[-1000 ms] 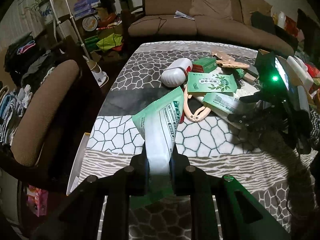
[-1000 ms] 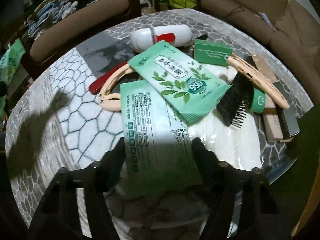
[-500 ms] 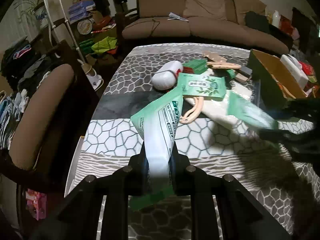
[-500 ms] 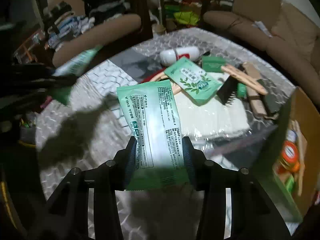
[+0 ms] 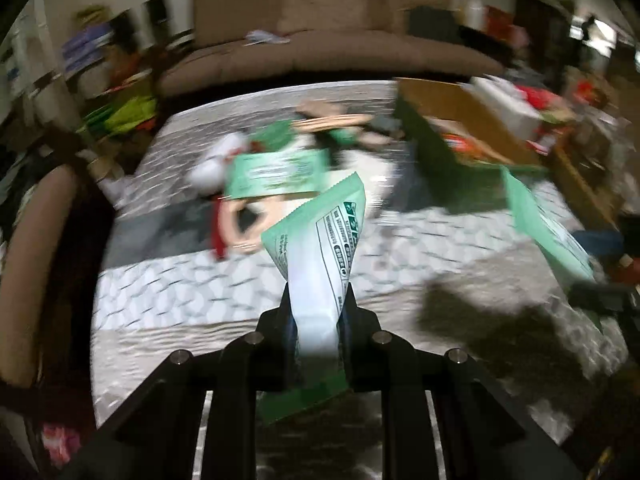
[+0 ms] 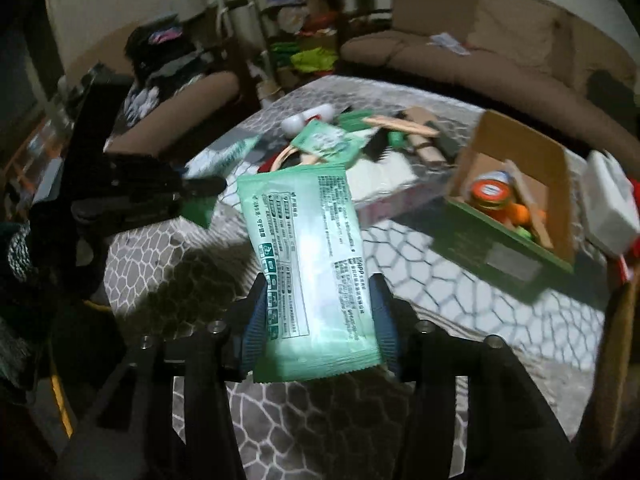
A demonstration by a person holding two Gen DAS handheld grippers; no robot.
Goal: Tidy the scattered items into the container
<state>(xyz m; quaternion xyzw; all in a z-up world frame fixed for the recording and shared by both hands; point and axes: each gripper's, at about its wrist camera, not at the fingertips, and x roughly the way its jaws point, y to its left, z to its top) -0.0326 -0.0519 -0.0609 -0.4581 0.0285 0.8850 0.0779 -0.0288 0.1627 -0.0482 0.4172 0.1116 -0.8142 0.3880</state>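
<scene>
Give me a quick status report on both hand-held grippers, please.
Left hand-held gripper clamps a green packet. Right hand-held gripper carries a wider packet. Cardboard box open, path clear.

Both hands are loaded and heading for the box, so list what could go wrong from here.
1. The right tongs grip their green packet near one end, so it could slip out before it is over the cardboard box.
2. The left tongs pinch another packet close by; the two hands could collide.
3. The box already holds a jar, leaving little room.
</scene>
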